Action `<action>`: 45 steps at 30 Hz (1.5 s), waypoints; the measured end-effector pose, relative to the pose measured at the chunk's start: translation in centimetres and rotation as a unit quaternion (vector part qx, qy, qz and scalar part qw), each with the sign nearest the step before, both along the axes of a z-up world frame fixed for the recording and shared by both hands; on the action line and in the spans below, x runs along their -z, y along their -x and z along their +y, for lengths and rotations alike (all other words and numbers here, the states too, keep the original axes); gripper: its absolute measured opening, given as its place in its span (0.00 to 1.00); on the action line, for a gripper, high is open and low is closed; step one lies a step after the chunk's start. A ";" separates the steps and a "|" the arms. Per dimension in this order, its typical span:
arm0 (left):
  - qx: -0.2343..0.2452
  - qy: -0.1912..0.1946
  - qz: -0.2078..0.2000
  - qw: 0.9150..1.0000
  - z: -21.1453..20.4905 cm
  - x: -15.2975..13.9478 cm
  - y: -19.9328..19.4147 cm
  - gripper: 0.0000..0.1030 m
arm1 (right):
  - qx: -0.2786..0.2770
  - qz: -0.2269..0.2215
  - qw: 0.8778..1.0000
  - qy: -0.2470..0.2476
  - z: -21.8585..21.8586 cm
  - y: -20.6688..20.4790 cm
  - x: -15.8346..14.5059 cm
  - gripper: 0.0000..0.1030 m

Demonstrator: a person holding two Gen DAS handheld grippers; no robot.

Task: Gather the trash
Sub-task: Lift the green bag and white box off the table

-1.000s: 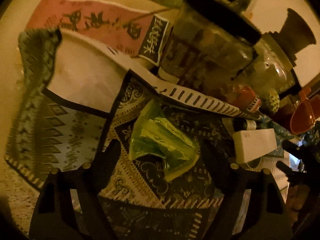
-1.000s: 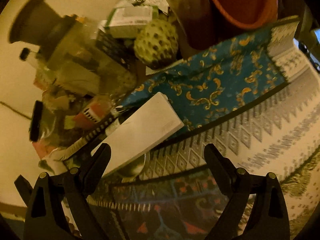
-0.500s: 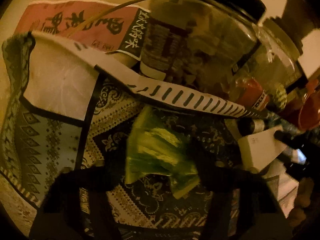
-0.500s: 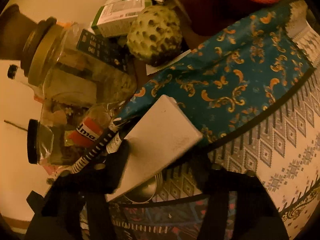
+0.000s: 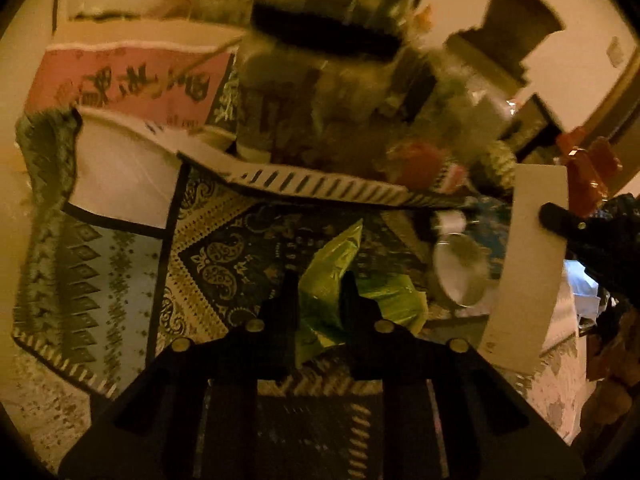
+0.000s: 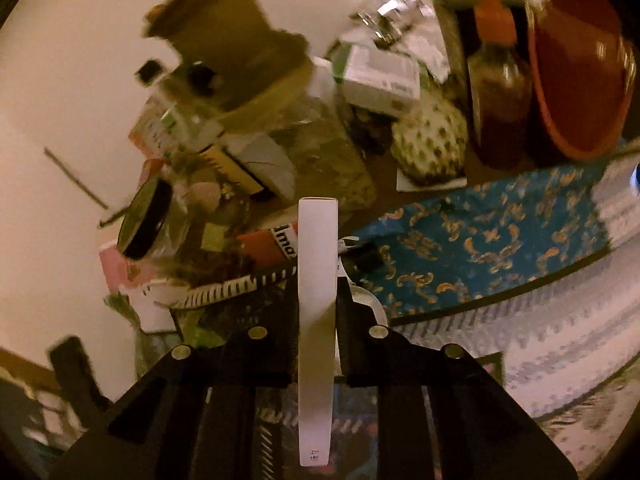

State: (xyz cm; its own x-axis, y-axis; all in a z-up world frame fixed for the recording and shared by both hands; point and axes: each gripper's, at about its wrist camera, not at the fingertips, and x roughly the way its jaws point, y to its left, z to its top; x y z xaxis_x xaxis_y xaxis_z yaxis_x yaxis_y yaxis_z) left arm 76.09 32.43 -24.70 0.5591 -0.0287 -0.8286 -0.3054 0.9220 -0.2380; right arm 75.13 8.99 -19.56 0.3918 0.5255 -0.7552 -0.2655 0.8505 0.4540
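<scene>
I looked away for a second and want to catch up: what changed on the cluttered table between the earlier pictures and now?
Both grippers closed on trash. The left gripper pinched the green wrapper. The right gripper, its jaws still closing, gripped the white box and lifted it edge-on off the patterned cloth. The jars, the bumpy fruit and the red bowl stayed put.

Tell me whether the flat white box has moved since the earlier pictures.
Yes. The flat white box has left the blue patterned cloth and now stands on edge, lifted, between the right gripper's fingers.
</scene>
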 end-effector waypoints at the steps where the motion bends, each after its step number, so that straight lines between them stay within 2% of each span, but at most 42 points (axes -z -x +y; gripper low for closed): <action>1: 0.001 -0.003 -0.005 1.000 -0.3 -0.8 0.8 0.18 | -0.004 -0.013 1.000 0.011 -0.1 0.4 -0.6 0.15; 9: 0.017 -0.041 -0.067 0.997 -3.3 -7.9 3.1 0.18 | -0.008 -0.101 0.993 0.062 -4.2 4.1 -5.7 0.15; 17: 0.026 -0.059 -0.137 0.989 -9.8 -14.5 6.4 0.18 | 0.006 -0.167 0.985 0.048 -11.3 8.9 -10.8 0.15; 21: 0.028 -0.074 -0.166 0.983 -14.5 -17.2 9.7 0.18 | 0.007 -0.190 0.981 0.038 -15.2 11.9 -12.6 0.15; 29: 0.021 -0.083 -0.206 0.975 -22.2 -20.0 16.8 0.18 | -0.002 -0.218 0.975 0.029 -22.3 17.2 -14.4 0.15; 34: 0.016 -0.085 -0.222 0.971 -25.7 -21.7 20.3 0.18 | -0.014 -0.227 0.973 0.026 -24.7 19.2 -15.3 0.15; 45: 0.034 -0.100 -0.262 0.959 -28.7 -24.8 25.8 0.18 | -0.016 -0.270 0.963 0.008 -26.8 25.5 -18.1 0.15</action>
State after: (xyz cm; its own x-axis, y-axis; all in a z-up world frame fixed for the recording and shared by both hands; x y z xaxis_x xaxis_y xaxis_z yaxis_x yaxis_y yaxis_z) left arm 50.25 3.74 0.11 0.9033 0.0499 -0.4262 -0.1295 0.9786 -0.1597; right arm 49.60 -17.82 -1.46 0.7129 0.5338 -0.4547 -0.4856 0.8437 0.2289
